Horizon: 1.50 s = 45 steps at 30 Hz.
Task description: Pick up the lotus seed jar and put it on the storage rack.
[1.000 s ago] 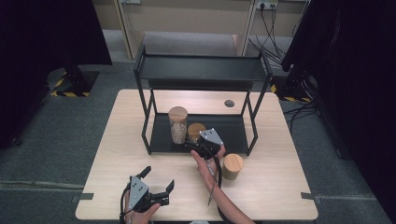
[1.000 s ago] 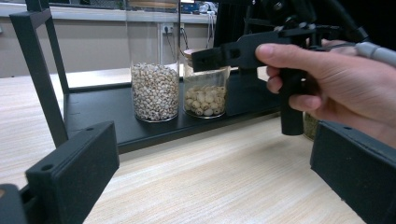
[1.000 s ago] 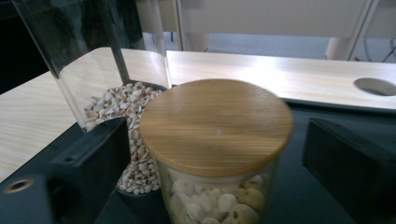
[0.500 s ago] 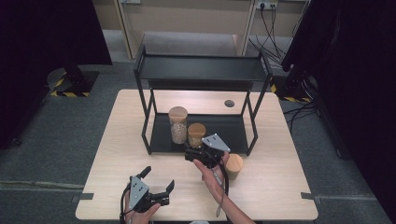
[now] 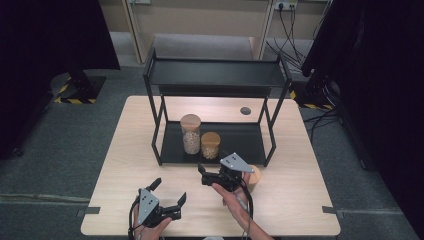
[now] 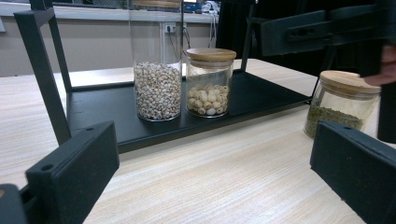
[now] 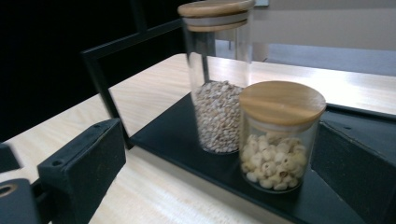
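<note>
A pale wooden surface (image 5: 150,145) carries a black 2-tier metal rack (image 5: 215,75). On the rack's lower tray stands the short glass jar of pale round seeds (image 5: 210,145) with a bamboo lid, touching a taller jar of small grains (image 5: 190,134). The right hand-held gripper (image 5: 204,174) sits just in front of it, jaws just spread wide, nothing between them. A third jar of green seeds (image 6: 341,105) stands on the surface beside that gripper. The left hand-held gripper (image 5: 169,199) rests near the front edge, spread, empty. No readable labels.

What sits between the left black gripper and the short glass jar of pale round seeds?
Bare pale wood table, then the black shelf tray's edge, in the left gripper view.
</note>
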{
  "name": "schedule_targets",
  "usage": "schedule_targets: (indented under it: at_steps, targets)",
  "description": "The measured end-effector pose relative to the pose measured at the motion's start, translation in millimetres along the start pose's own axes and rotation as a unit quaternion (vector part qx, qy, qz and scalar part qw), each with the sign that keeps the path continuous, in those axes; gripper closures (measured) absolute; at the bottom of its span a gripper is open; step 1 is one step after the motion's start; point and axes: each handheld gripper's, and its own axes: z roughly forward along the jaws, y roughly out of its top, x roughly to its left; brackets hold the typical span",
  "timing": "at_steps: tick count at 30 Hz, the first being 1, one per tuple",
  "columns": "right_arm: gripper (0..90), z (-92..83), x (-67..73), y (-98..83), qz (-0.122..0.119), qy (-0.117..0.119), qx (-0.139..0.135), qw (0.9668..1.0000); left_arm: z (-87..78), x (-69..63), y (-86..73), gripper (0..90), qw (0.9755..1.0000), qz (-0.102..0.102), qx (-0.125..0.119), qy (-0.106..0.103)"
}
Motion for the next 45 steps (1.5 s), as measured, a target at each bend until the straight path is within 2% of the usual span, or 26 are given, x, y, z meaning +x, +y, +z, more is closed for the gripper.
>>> schedule_targets:
  at_steps: [13,23,45]
  targets:
    - [3.5,-21.8,-6.6,-12.1,-0.004,0.042,-0.007,0.9991,0.3,-0.3,-0.4,0.5,1.0,-0.001,0.0,0.002]
    - [3.5,-34.6,-10.0,-16.0,-0.008,0.06,-0.014,0.9981,0.1,0.2,-0.3,0.5,1.0,-0.001,0.0,0.004]
    - [3.4,-65.1,-28.5,-45.4,0.001,0.095,-0.009,0.9955,0.3,0.0,-0.3,0.6,1.0,0.0,-0.001,0.006]
